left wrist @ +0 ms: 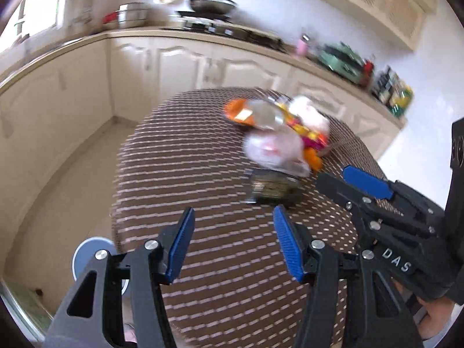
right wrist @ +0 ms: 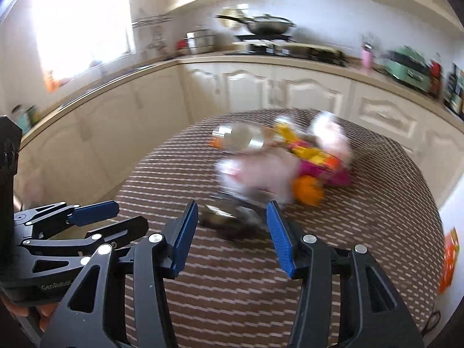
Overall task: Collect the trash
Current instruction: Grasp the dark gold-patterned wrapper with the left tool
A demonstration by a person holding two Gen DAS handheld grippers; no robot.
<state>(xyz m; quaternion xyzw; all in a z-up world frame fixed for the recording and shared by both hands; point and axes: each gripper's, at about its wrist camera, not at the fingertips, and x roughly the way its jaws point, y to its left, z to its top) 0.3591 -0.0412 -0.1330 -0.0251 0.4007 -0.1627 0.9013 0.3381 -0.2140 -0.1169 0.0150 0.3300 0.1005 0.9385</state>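
A blurred heap of trash lies on the round table's brown striped cloth (left wrist: 203,261): a silver and orange snack bag (left wrist: 255,113), a crumpled white plastic bag (left wrist: 272,150), a pink and yellow wrapper (left wrist: 310,136), an orange piece (left wrist: 314,159) and a dark packet (left wrist: 272,188). My left gripper (left wrist: 234,208) hovers open over the cloth, short of the dark packet, holding nothing. My right gripper (right wrist: 232,204) is open too. The dark packet (right wrist: 229,220) lies just past its tips, untouched by the pads. Each gripper shows in the other's view, right gripper (left wrist: 333,178), left gripper (right wrist: 132,213).
Cream kitchen cabinets (right wrist: 261,90) and a counter wrap behind the table, with a wok (right wrist: 266,26) on the stove, a pink bottle (right wrist: 366,58) and a green appliance (right wrist: 406,66). A blue round object (left wrist: 90,249) sits low left. An orange packet (right wrist: 448,261) shows beyond the table's right edge.
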